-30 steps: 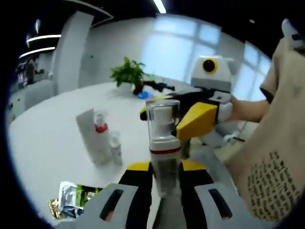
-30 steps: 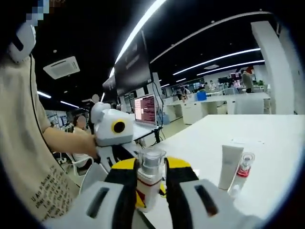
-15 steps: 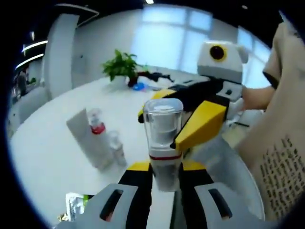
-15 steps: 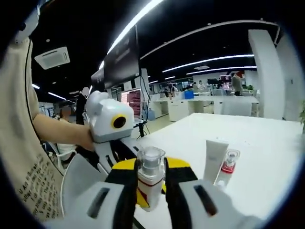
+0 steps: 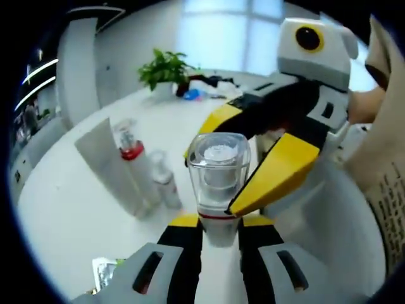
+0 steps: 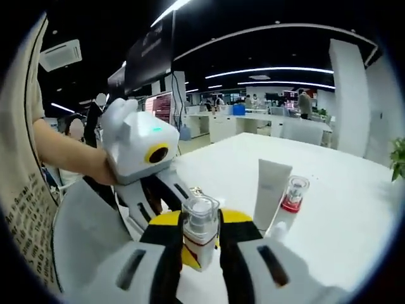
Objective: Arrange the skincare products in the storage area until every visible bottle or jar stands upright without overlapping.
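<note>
While the pump bottle (image 5: 218, 183) stands upright, clear cap uppermost, both the left gripper (image 5: 218, 237) and the right gripper (image 6: 200, 244) are clamped on it from opposite sides above the white table (image 5: 69, 209). Beside it a white tube (image 6: 271, 190), a red-collared bottle (image 6: 293, 193) and a small bottle (image 5: 166, 180) stand upright together. Beyond the table, a green plant (image 5: 166, 66) sits before bright windows.

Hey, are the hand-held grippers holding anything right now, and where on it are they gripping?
Both clamp one pump bottle with a clear cap: the left hand-held gripper by its lower body, the right hand-held gripper likewise around the body below the cap.
</note>
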The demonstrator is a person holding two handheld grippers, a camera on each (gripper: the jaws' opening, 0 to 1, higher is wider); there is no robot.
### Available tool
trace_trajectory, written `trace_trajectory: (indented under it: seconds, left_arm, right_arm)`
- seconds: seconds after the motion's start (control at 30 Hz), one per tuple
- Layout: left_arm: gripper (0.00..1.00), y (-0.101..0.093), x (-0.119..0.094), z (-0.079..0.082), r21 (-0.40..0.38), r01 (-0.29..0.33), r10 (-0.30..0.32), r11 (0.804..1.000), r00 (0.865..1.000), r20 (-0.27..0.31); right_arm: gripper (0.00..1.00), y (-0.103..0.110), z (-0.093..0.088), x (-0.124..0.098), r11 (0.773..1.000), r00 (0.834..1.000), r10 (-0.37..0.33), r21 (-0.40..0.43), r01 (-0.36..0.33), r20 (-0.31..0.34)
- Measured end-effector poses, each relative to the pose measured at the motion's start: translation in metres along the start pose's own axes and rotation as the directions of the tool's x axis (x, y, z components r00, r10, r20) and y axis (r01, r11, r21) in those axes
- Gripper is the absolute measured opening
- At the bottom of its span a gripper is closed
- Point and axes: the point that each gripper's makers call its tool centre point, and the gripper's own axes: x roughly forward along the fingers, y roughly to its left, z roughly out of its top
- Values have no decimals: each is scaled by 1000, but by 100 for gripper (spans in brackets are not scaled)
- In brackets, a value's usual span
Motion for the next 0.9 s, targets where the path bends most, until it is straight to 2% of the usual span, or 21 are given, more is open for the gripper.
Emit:
trace_trajectory:
  seconds: [0.27, 0.4, 0.57, 0.9]
  left_arm:
    - [18, 9, 23, -22, 47, -23, 25, 999, 999, -41]
    - [18, 11, 32, -33, 54, -22, 25, 998, 998, -53]
    - [18, 12, 42, -45, 68, -8, 14, 998, 997, -81]
    - [18, 18, 49, -51, 77, 1, 5, 997, 997, -78]
  right_arm:
    - [21, -8, -28, 10, 999, 996, -42, -11, 42, -73]
    - [21, -8, -42, 14, 998, 992, -60, -33, 56, -108]
    - [21, -11, -57, 17, 997, 987, -79, -22, 77, -140]
    - [21, -18, -66, 21, 995, 982, -95, -6, 95, -164]
